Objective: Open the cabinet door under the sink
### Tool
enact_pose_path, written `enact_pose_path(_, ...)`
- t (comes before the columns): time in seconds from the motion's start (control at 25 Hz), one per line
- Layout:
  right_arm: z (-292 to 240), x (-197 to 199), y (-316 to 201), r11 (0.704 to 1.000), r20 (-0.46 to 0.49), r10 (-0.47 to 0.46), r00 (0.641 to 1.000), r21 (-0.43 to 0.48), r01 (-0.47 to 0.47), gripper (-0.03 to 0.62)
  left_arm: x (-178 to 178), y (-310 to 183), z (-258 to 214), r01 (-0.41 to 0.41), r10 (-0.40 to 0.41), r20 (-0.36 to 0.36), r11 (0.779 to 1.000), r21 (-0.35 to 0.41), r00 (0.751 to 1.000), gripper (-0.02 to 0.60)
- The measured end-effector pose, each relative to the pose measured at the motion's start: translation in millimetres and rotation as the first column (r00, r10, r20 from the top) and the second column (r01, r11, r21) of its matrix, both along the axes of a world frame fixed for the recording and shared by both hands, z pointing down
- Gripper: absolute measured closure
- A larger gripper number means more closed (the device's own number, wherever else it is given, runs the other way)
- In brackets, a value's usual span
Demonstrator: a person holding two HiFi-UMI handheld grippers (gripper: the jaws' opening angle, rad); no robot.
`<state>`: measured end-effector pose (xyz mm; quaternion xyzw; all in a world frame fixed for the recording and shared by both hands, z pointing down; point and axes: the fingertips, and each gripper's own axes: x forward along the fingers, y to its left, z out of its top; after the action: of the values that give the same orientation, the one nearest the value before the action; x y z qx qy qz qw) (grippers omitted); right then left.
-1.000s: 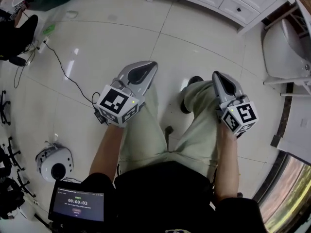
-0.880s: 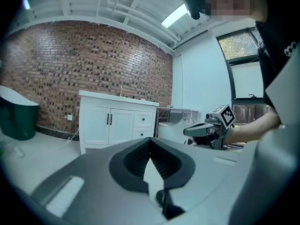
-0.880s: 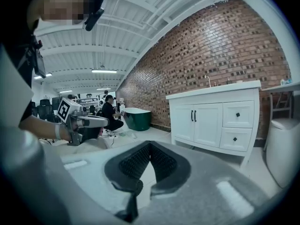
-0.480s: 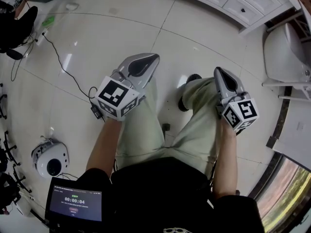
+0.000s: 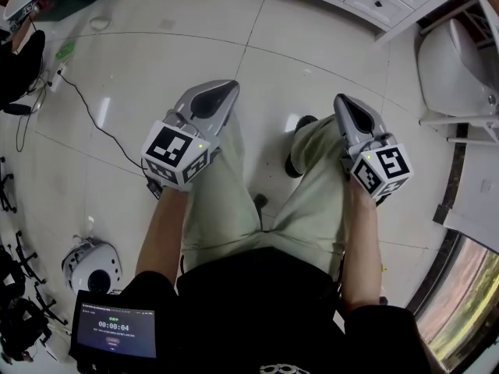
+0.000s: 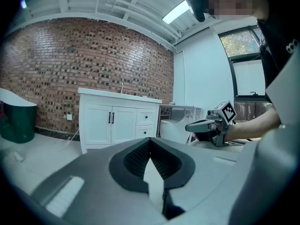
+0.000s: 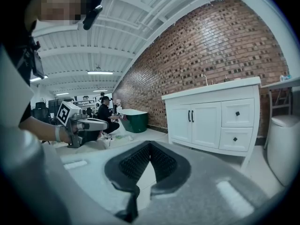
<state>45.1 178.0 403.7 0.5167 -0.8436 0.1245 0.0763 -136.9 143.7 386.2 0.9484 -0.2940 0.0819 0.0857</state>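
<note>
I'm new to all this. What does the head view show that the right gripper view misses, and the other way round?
Only the head view shows the person's legs, a tablet running a timer, and a round white device on the floor. Only the right gripper view shows the brick wall and a green tub. Both show the white cabinet and the left gripper.

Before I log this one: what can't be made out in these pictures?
Sink basin: both gripper views, hidden by the cabinet top; only the faucet shows.
Cabinet: head view, mostly cut off by the top edge.
Tablet small print: head view, too small to read.
</note>
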Motion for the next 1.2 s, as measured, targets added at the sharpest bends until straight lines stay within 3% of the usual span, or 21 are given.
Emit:
enact_pose_path(0.28,1.0,0.6,-40.3,1.0,0.004,0.018,1.0,0.001,-0.018,0.602,-0.7,-44.3,7.6,-0.015,0.014,-0.029,0.999,-0.035,0.999,0.565)
enact_pose_path(0.56,-4.7,5.3,-55.1,1.0,-0.087,0.013,0.996,-0.012,-0.014,0.603,10.7,-59.4,2.9,-0.014,0.013,-0.056,0.999,-0.034,0.998,0.565)
enact_pose_path(0.92,-14.4,51.5,-98.6,0.999,-0.066,0.033,0.997,-0.004,-0.033,0.602,34.3,-110.5,10.4,0.015,-0.017,-0.043,0.999,-0.05,0.999,0.565)
enact_pose_path(1.2,-21.8,89.1,-130.4,0.999,-0.037,0.051,0.998,0.016,-0.05,0.603,79.1,-140.2,9.7,-0.014,0.014,-0.008,0.999,-0.042,1.0,0.565)
